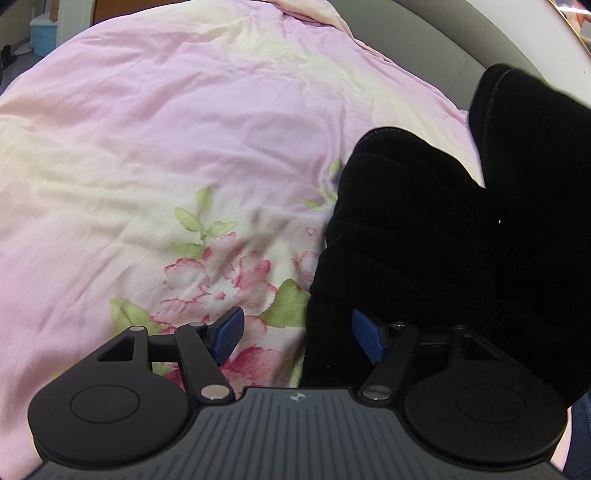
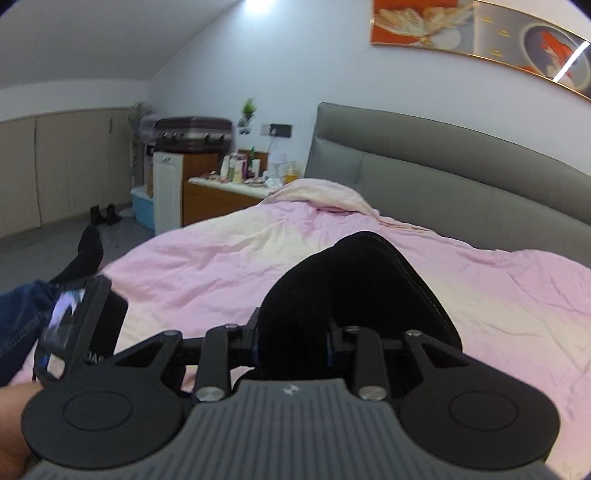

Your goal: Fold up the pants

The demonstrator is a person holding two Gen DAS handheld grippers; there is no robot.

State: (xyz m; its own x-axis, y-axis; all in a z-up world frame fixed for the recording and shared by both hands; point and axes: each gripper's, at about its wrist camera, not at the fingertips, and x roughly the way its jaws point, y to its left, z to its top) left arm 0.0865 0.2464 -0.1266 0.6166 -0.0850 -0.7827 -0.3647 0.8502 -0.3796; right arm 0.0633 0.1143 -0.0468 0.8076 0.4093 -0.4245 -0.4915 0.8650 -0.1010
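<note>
Your right tool point(image 2: 293, 345) pinches a fold of the black pants point(image 2: 354, 295), lifted above the pink quilt point(image 2: 207, 266) on the bed. Your left tool point(image 1: 297, 334) stands spread low over the quilt's flower print, its right pad point(image 1: 364, 334) against the edge of the pants, gripping nothing.

Black pants point(image 1: 443, 240) on a pink bedspread point(image 1: 166, 129).

The spread runs pale pink fading into cream, printed with rose-pink flowers point(image 1: 221, 280) and light green leaves point(image 1: 199, 221). The left gripper point(image 1: 297, 334) is black with blue pads point(image 1: 229, 334); the right gripper point(image 2: 291, 341) is black too, over a ribbed grey body. Behind the bed: a grey headboard point(image 2: 424, 173), a white wall point(image 2: 229, 74), an orange gold-framed picture point(image 2: 417, 26), a light blue bin point(image 2: 142, 206).
</note>
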